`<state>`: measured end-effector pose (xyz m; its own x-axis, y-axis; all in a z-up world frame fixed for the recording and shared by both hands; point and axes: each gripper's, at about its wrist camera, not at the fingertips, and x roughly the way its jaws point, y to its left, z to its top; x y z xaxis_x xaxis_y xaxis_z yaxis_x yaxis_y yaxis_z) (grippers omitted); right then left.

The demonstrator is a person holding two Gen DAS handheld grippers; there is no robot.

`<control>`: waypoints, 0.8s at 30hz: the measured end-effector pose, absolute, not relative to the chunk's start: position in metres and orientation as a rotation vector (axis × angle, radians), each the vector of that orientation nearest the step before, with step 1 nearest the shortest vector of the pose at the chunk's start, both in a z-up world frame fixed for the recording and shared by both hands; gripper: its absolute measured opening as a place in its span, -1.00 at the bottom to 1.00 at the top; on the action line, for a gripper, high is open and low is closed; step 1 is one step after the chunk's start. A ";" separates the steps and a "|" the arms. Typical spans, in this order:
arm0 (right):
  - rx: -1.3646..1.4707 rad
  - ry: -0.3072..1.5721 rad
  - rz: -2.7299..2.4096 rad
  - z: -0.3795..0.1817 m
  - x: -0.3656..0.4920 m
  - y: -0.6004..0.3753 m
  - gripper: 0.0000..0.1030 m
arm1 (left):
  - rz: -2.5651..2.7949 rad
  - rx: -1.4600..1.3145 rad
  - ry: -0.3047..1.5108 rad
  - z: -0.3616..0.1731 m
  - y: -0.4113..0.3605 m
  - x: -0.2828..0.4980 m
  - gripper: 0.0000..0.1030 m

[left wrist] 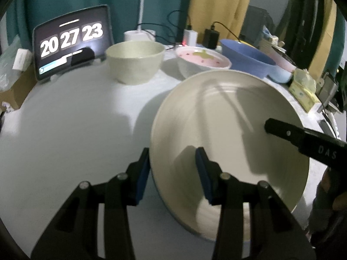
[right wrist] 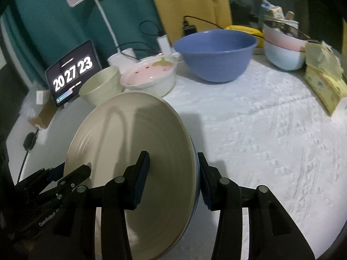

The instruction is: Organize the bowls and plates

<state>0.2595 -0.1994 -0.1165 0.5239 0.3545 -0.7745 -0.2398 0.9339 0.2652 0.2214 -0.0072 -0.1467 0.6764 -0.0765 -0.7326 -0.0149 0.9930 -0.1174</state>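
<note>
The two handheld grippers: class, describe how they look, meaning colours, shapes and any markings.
Both the left gripper and the right gripper are black linkage frames with silver round pivot pins and flat blue pads. White lettering marks their bodies.

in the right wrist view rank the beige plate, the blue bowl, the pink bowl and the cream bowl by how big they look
1. beige plate, though it is nearest the camera, which inflates it
2. blue bowl
3. pink bowl and cream bowl: too alike to rank, and the plate hides part of the cream one
</note>
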 end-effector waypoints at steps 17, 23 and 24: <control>0.057 0.998 0.475 -0.114 0.268 -0.119 -0.11 | 0.089 -0.180 0.834 -0.153 0.061 0.210 -0.17; 0.042 1.006 0.502 -0.115 0.271 -0.104 -0.11 | 0.111 -0.184 0.833 -0.154 0.073 0.207 -0.17; 0.041 1.008 0.505 -0.116 0.272 -0.102 -0.11 | 0.114 -0.185 0.834 -0.154 0.074 0.208 -0.17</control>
